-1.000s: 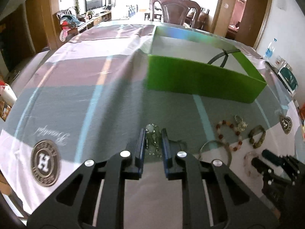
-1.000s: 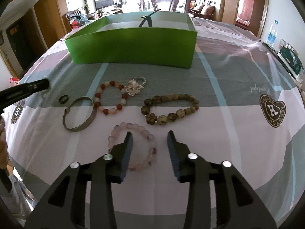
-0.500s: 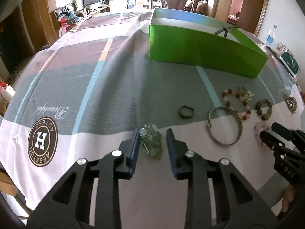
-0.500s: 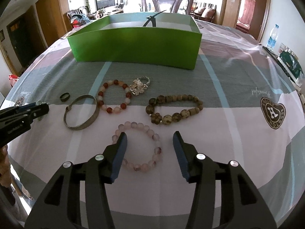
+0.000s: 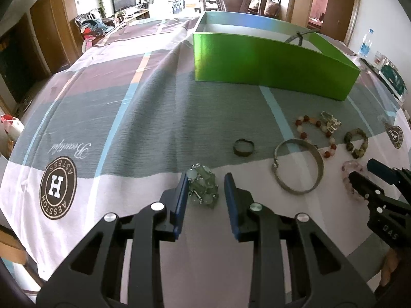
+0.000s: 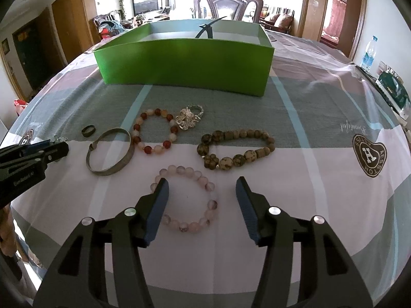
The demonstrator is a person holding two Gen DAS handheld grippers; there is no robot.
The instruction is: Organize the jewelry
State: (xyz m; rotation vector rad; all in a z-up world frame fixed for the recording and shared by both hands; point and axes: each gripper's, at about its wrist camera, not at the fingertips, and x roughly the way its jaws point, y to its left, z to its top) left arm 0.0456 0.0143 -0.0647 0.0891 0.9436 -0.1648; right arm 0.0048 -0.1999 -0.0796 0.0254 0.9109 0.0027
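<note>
My left tongs [image 5: 204, 192] are parted w/ the pale green bracelet [image 5: 203, 188] lying between them on the table [image 5: 123, 118]; left pad looks touching or nearly, right one apart, so not clamped. My right tongs [image 6: 201, 205] stand wide apart around the pink bead bracelet [image 6: 186, 200], also flat on the cloth.

Risks, as I judge: green piece is a bunched cluster, so closing off-centre could pinch one bead & let the rest dangle or slip. Pink loop is wide; squeezing may just fold it or roll beads out.

Right view shows the green box [image 6: 185, 59] inside w/ a dark ribbon, plus brown bead bracelet [image 6: 235, 150] in full. Left view shows the green cluster clearly; right view gets only a glint of it.
</note>
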